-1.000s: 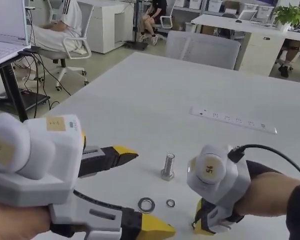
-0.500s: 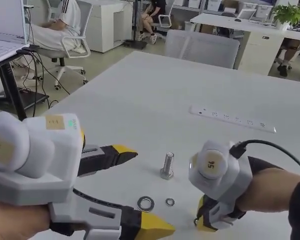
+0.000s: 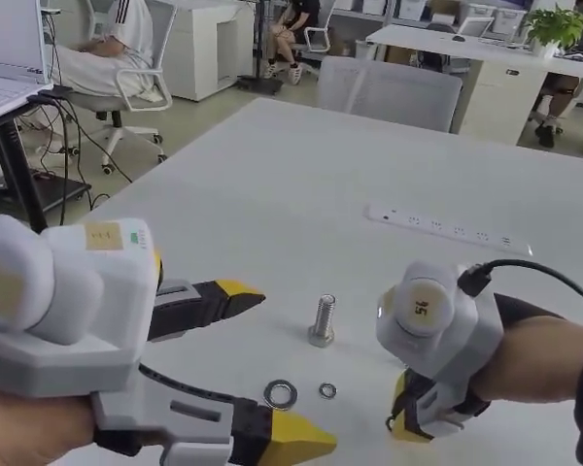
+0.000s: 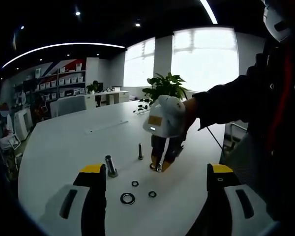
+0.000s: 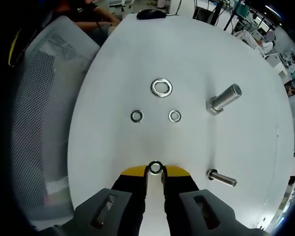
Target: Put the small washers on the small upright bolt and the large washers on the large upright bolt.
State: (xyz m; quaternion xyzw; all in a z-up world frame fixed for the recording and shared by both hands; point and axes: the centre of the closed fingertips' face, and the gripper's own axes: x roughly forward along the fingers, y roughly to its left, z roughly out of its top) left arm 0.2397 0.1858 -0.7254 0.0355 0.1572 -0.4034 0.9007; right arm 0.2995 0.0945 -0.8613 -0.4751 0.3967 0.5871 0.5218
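- My left gripper (image 3: 277, 367) sat low and level over the table (image 3: 272, 194), with its jaws spread wide and nothing in them.
- My right gripper (image 5: 156, 173) pointed steeply down, its jaws narrowed onto a pinched washer (image 5: 156, 167) at the tabletop.
- The large bolt (image 3: 323, 322) stood between the grippers, and the small bolt (image 5: 222, 179) stood beside the right tips.
- A large washer (image 5: 161, 87) and two small washers (image 5: 136, 116) lay loose nearby.

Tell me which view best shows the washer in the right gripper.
The right gripper view: the washer sits plainly between the right gripper's tips, its ring and hole clear. The left gripper view shows it as a small glint at those tips. In the head view the gripper's own body covers it.
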